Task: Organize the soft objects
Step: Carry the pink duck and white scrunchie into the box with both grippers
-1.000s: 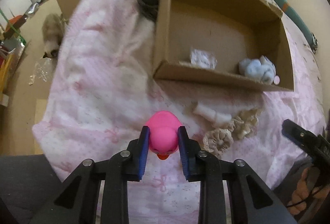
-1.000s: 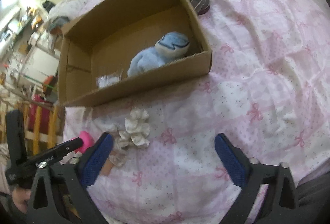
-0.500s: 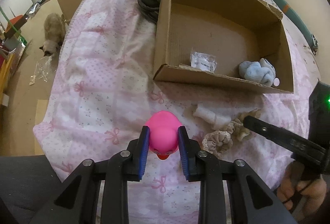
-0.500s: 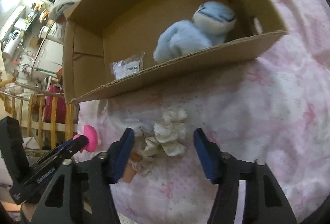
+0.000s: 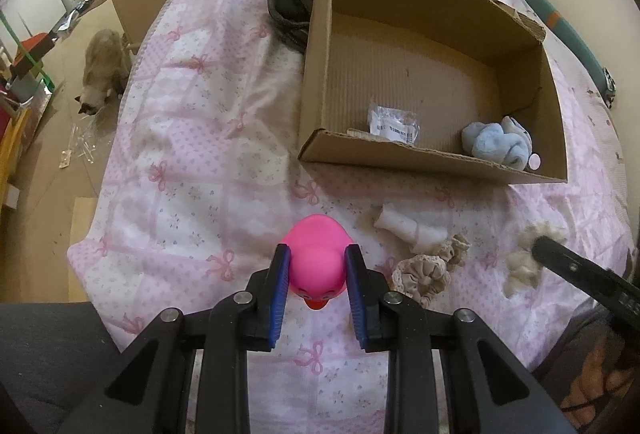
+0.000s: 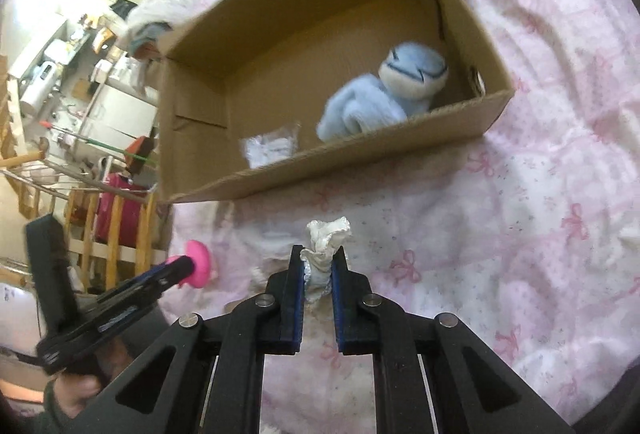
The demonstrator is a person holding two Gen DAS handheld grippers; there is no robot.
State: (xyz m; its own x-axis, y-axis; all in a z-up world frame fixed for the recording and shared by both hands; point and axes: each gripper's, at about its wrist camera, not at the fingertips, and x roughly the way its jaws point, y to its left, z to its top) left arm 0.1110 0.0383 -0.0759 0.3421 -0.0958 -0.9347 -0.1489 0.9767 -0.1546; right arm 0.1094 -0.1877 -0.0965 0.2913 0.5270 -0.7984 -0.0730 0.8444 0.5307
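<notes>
My left gripper (image 5: 318, 266) is shut on a pink rubber duck (image 5: 316, 258) and holds it above the pink bedspread (image 5: 192, 154); the duck also shows in the right wrist view (image 6: 196, 262). My right gripper (image 6: 318, 266) is shut on a cream frilly scrunchie (image 6: 326, 246), which also shows in the left wrist view (image 5: 528, 254). An open cardboard box (image 5: 400, 162) (image 6: 360, 154) lies ahead, holding a blue plush toy (image 5: 496, 142) (image 6: 384, 94) and a clear plastic packet (image 5: 394, 122) (image 6: 272, 146). A beige scrunchie (image 5: 424, 274) and a white cloth roll (image 5: 404, 228) lie on the bed.
A dark garment (image 5: 290, 6) lies against the box's far left side. A cat (image 5: 102, 66) stands on the floor left of the bed. Wooden railings (image 6: 116, 230) and household clutter stand beyond the bed's left edge.
My right gripper has closed on the cream scrunchie and lifted it off the bed, away from the other scrunchie. My left gripper still holds the duck in the same place.
</notes>
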